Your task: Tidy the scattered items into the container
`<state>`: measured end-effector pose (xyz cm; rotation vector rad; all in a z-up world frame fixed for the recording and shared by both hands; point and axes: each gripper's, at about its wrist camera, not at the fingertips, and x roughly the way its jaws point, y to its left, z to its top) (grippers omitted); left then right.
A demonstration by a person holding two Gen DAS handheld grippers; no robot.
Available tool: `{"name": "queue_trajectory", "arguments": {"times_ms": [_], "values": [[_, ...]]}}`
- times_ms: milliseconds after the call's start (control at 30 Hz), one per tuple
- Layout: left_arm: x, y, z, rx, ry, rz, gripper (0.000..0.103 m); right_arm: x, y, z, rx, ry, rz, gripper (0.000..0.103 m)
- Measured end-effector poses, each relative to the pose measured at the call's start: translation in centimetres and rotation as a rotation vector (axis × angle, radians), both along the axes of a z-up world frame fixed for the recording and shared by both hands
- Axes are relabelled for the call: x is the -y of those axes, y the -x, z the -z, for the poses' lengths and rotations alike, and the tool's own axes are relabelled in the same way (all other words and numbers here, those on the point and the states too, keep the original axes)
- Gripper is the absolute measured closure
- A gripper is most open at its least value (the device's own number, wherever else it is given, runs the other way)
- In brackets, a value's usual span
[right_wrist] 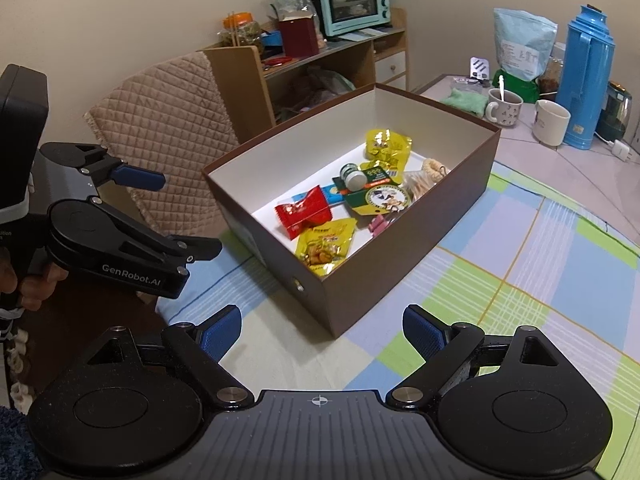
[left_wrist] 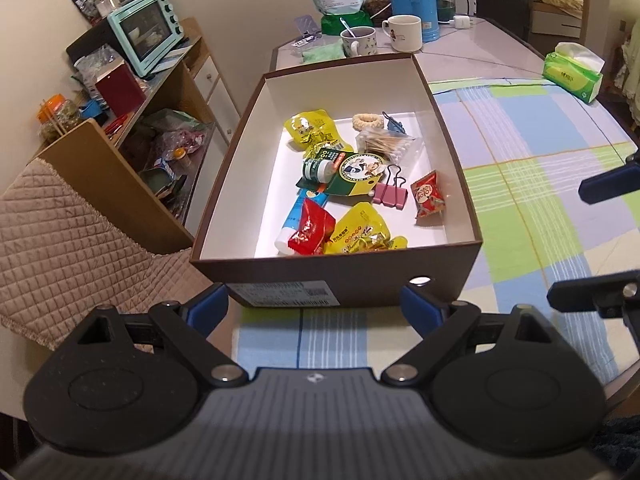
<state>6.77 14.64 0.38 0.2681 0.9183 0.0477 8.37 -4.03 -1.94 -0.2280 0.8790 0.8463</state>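
Inside the brown box (left_wrist: pixel 336 276) on the desk (left_wrist: pixel 532 152) lie the snack packets (left_wrist: pixel 362 234), pink clip (left_wrist: pixel 390 196) and tube (left_wrist: pixel 296 220), seemingly already gathered. Left gripper (left_wrist: pixel 314 306) and right gripper (right_wrist: pixel 322 330) hover near it, jaws open and empty, likely finished.

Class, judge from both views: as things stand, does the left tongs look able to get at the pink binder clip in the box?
Probably yes. The left tongs are open and empty, just outside the box, which has no lid. The pink binder clip lies uncovered on the floor; only the near wall must be cleared.
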Motion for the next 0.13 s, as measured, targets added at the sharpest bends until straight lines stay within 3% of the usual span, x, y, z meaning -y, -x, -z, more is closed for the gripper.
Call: {"name": "queue_trajectory", "arguments": {"times_ms": [133], "values": [[0.26, 1.06, -0.26, 0.02, -0.017, -0.031, 0.011, 0.22, 0.5, -0.02, 0.002, -0.007, -0.025, 0.013]]}}
